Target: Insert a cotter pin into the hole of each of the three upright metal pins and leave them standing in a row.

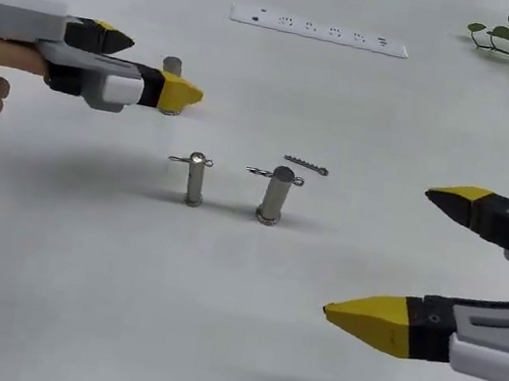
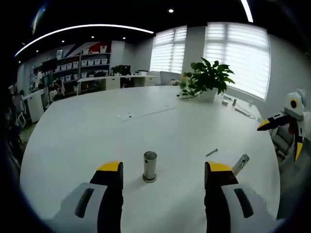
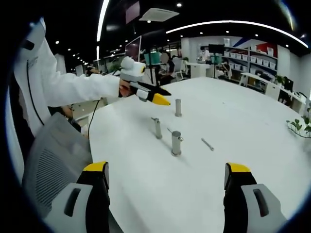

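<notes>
Nearest the headset, the right claw [image 1: 379, 251] is hanging wide apart above the white surface [image 1: 69, 306], holding nothing and touching nothing. It is sitting well short of the loose cotter pin [image 1: 306, 165], which is lying flat just behind the thicker pin [image 1: 274, 194]. That pin and the thinner pin [image 1: 196, 179] are standing side by side, each carrying a cotter pin through its head. Farther back, the left claw [image 3: 164, 97] is reaching toward the bare pin [image 2: 149, 166], with its jaws apart on either side of it and, by my reading, not touching it. Trouble is looking likeliest at two places. An off-centre squeeze by the left claw could be tipping the bare pin over or turning its hole away. The thin cotter pin, lying flat, could be slipping from a pinch or skidding into the fitted pins, which a low pass of the right claw might also be knocking down.
</notes>
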The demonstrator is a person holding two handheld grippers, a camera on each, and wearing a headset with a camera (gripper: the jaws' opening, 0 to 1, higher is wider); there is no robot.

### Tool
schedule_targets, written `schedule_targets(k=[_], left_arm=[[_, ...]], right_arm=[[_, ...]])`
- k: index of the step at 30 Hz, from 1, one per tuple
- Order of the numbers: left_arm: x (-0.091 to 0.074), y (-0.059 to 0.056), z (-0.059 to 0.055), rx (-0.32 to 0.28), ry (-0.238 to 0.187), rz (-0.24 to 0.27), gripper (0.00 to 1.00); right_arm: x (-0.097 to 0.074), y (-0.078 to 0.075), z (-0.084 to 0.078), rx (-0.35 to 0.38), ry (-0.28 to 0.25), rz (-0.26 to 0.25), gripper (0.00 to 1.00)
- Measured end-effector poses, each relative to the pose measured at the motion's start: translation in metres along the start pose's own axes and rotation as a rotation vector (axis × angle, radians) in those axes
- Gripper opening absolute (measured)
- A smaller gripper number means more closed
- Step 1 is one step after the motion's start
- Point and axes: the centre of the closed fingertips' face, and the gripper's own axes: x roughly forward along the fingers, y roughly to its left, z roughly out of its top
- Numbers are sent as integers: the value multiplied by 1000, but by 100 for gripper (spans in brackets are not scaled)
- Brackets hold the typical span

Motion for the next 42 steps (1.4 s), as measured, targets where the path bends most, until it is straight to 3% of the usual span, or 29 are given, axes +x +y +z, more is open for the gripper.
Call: schedule_targets(k=[8, 18, 21, 26, 31, 34, 42], left_arm=[[19, 15, -6, 6, 11, 35, 48], [38, 16, -13, 55, 27, 51, 30], [40, 19, -16, 95, 40, 68, 22], [42, 22, -18, 98, 42, 71, 10], [43, 23, -18, 123, 43, 74, 10], [43, 26, -19, 77, 37, 73, 10], [41, 33, -19, 69, 43, 98, 9]], right_arm=[[-1, 1, -5, 17, 9, 12, 97], [1, 7, -10, 34, 25, 29, 96], [1, 10, -12, 33, 33, 43, 96], [2, 15, -15, 21, 55, 60, 95], [2, 19, -20, 17, 73, 70, 94], [1, 19, -22, 22, 74, 69, 94], [0, 19, -25, 51, 65, 58, 93]])
